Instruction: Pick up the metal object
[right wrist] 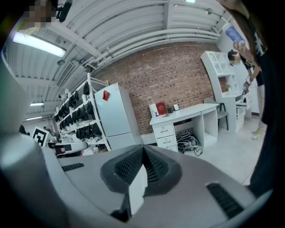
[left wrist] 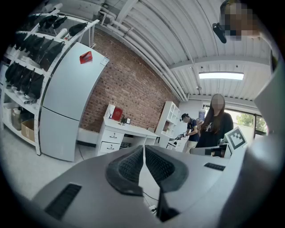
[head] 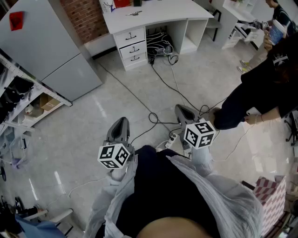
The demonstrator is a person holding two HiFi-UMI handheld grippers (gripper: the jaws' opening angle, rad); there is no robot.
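Both grippers are held close to the person's body, above the floor and pointing away. In the head view the left gripper [head: 120, 122] and the right gripper [head: 182, 109] are both shut, with nothing between their jaws. The left gripper view shows its ribbed pads [left wrist: 133, 165] pressed together, and the right gripper view shows the same for the right gripper [right wrist: 143, 150]. Neither gripper touches anything. A small greyish thing [head: 134, 13] lies on the white desk [head: 158, 16] far ahead; it is too small to tell what it is.
A grey fridge [head: 51, 51] stands at the left beside a shelf rack [head: 18, 102]. Black cables [head: 158, 121] and a white power strip [head: 171, 138] lie on the floor just ahead. A person in dark clothes [head: 260, 88] stands at the right. A checkered bag [head: 272, 195] sits at the lower right.
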